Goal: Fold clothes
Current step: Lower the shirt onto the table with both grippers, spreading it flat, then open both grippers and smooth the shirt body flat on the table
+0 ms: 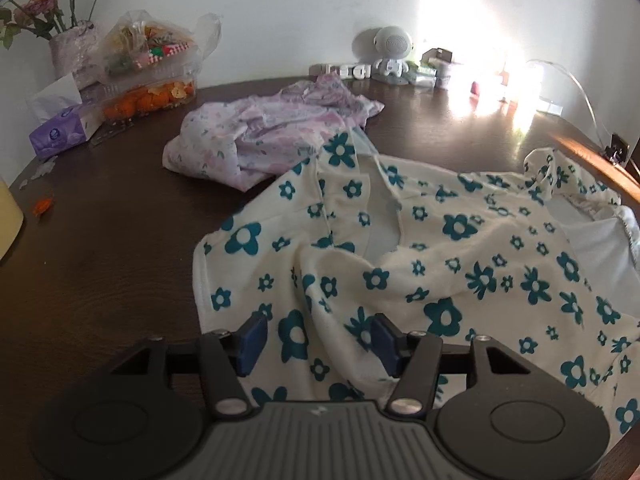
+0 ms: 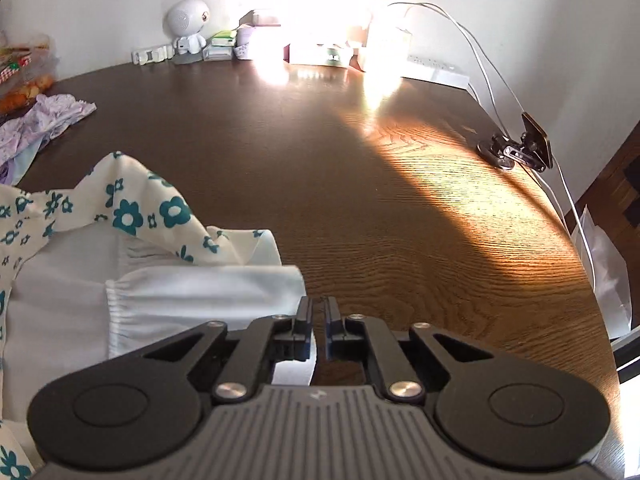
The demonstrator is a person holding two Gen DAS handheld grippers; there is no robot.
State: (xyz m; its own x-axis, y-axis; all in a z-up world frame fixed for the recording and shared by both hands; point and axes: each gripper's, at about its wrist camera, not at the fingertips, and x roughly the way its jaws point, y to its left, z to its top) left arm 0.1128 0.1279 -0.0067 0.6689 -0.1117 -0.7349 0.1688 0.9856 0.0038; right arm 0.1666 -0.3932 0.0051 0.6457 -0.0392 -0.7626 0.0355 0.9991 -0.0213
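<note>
The dark wooden table (image 2: 320, 160) carries the whole work area, and on present evidence the folding task is at an early stage. The largest item, the cream garment with teal flowers (image 1: 460, 264), lies spread and rumpled from the centre of the left wrist view out to 3 o'clock and down to 6 o'clock; its white lining (image 2: 192, 292) is exposed along the gathered edge, one printed corner is flipped over at 9 o'clock in the right wrist view, and no clean fold line or squared stack is visible. Judgement: this garment remains to be flattened and folded in full. The second item, the lilac floral garment (image 1: 264, 136), sits in a loose heap at 11 o'clock of the left wrist view, touching the far corner of the cream garment; it appears untouched and also remains to be folded. The left gripper (image 1: 314, 338) stands with its blue pads apart over the near hem at 6 o'clock, cloth lying between them but not pinched. The right gripper (image 2: 318, 320) has its jaws nearly together with a narrow slit between them; white lining shows in that slit, and whether it is clamped cannot be told. Smaller items, namely the tissue box (image 1: 66, 130) at 9 o'clock and the white speaker figure (image 1: 394, 54) at 12 o'clock, stand well apart from the garments.
</note>
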